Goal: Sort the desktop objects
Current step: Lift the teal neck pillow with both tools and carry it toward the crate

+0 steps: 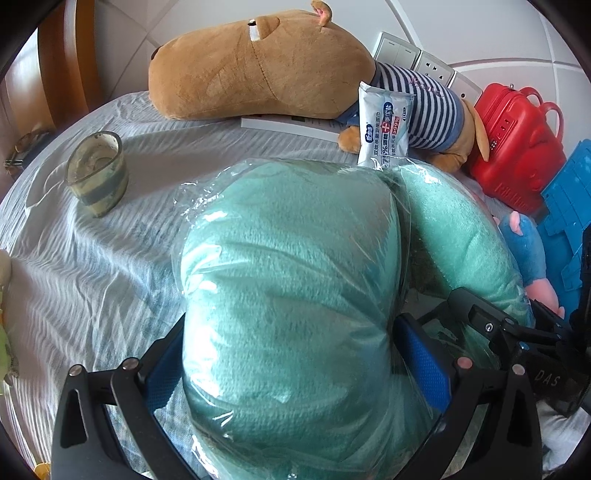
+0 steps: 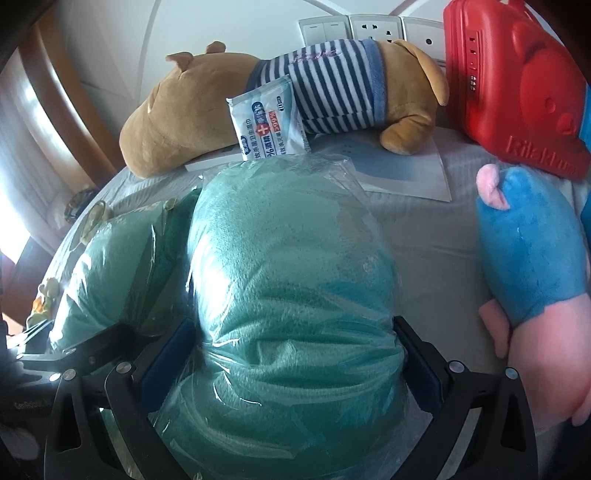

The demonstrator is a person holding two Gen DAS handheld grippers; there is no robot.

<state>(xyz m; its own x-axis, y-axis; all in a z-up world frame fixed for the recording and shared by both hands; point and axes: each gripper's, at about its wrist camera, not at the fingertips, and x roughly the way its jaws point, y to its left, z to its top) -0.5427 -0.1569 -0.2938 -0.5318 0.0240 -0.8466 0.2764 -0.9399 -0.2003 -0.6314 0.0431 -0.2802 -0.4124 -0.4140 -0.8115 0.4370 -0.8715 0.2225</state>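
Green plush neck pillow (image 1: pixel 288 280) in clear plastic wrap, lying on the pale grey ribbed cloth (image 1: pixel 92 266) that covers the desktop. It is U-shaped — one arm fills each wrist view.

Left gripper (image 1: pixel 295 369): blue-padded fingers (image 1: pixel 424 358) clamped on either side of one pillow arm, plastic creased at the contact. Right gripper (image 2: pixel 291 354): fingers (image 2: pixel 170 350) pressed into the other arm the same way; the pillow bulges past both pads. In the left view the right gripper's black frame sits just beside the second arm.

At the pillow's far tip, a white-and-blue wet wipes packet (image 1: pixel 384 125) stands propped against a brown plush dog (image 1: pixel 266 70) in a striped shirt. The dog lies on a flat white booklet (image 2: pixel 402 173).

Left of the pillow, apart from it — a glass cup (image 1: pixel 98 173) with greenish residue. To the right, a blue-and-pink plush toy (image 2: pixel 532 254), a red toy suitcase (image 2: pixel 517 85), and wall sockets (image 2: pixel 369 29) behind the dog.
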